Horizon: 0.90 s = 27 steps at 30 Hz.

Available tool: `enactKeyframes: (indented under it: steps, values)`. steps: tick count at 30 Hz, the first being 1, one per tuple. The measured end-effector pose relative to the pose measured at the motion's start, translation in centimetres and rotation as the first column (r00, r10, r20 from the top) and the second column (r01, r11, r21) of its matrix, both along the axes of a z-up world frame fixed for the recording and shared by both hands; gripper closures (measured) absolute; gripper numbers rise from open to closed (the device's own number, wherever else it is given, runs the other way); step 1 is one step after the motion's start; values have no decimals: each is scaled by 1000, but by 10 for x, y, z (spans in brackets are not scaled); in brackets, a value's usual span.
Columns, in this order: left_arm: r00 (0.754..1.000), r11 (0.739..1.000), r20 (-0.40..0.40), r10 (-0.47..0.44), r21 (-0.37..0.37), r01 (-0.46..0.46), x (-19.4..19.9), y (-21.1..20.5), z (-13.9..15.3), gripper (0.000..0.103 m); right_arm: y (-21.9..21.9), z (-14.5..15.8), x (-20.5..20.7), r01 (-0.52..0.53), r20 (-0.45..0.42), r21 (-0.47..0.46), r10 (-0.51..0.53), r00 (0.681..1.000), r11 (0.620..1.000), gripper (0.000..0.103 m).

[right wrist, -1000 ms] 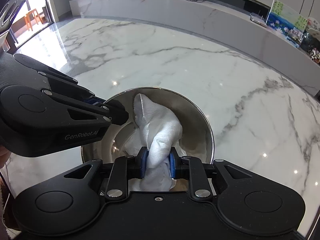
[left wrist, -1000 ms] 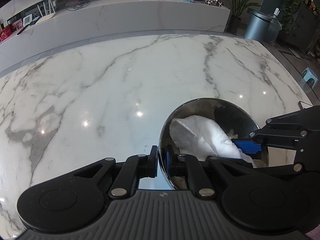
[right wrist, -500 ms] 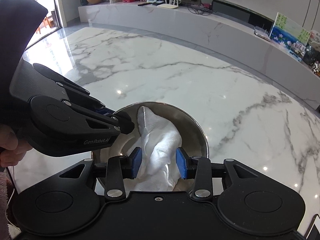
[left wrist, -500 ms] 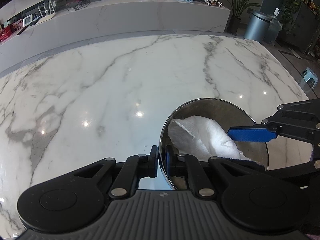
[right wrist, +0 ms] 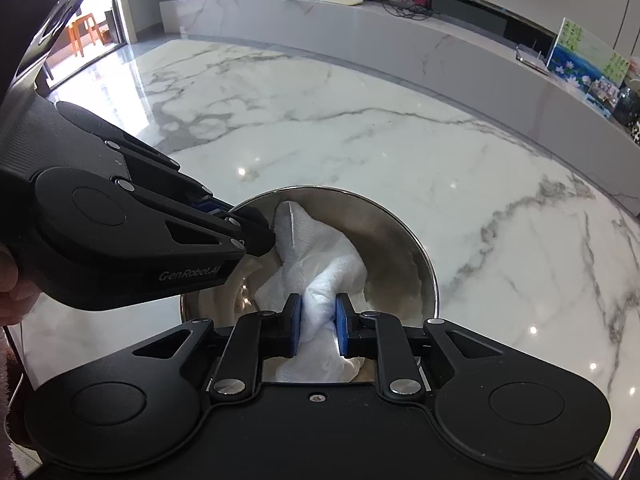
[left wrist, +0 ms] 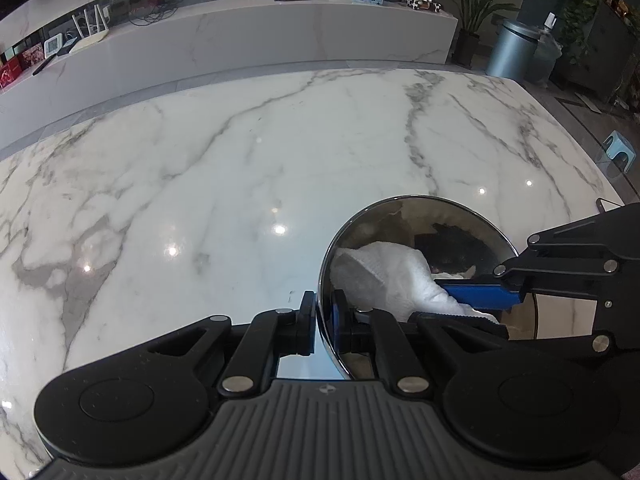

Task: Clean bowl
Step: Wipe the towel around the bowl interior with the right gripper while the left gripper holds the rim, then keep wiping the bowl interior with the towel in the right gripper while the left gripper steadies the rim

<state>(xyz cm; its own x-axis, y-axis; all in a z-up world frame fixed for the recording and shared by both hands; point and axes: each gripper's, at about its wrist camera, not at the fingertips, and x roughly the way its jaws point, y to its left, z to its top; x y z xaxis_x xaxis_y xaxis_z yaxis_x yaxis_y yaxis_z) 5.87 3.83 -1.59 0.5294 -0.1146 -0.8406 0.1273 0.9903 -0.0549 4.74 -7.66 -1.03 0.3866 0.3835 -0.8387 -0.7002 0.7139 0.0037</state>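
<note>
Seen first from the left wrist, the left tongs (left wrist: 323, 322) are clamped on the near rim of the steel bowl (left wrist: 460, 224), one pad outside the wall and one inside. The bowl rests on the white marble counter (left wrist: 240, 168), toward its near right part. A white cloth (left wrist: 384, 276) lies bunched inside the bowl against its left wall. The right tongs (left wrist: 476, 294) reach in from the right, a blue pad pressed against the cloth. Beyond the counter stand a long marble ledge (left wrist: 248, 40), a potted plant (left wrist: 472, 12) and a grey bin (left wrist: 510, 50) at far right. Seen next from the right wrist, the right tongs (right wrist: 318, 330) are closed on a twisted part of the cloth (right wrist: 320, 252), which is pinched between both blue pads and spreads away from them across the bowl's interior. The bowl (right wrist: 400, 240) sits just ahead of the tongs on the counter (right wrist: 360, 140). The left tongs (right wrist: 236, 216) enter from the left and grip the bowl's far left rim.
</note>
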Motion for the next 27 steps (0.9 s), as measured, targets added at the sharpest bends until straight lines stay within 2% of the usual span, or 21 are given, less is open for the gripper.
enactKeyframes:
  steps: [10, 22, 27]
  values:
    - [1000, 1000, -1, -12, 11, 12, -1, 0, -2, 96, 9, -6, 2, -11, 30, -63, 13, 999, 998, 89]
    - [1000, 1000, -4, -14, 11, 14, 0, 1, -2, 96, 1, 14, 12, 38, 112, -59, -32, 993, 998, 89]
    - [1000, 1000, -1, -20, 4, 20, 2, 4, -2, 95, 0, 7, 16, 44, 92, -62, -39, 995, 997, 89]
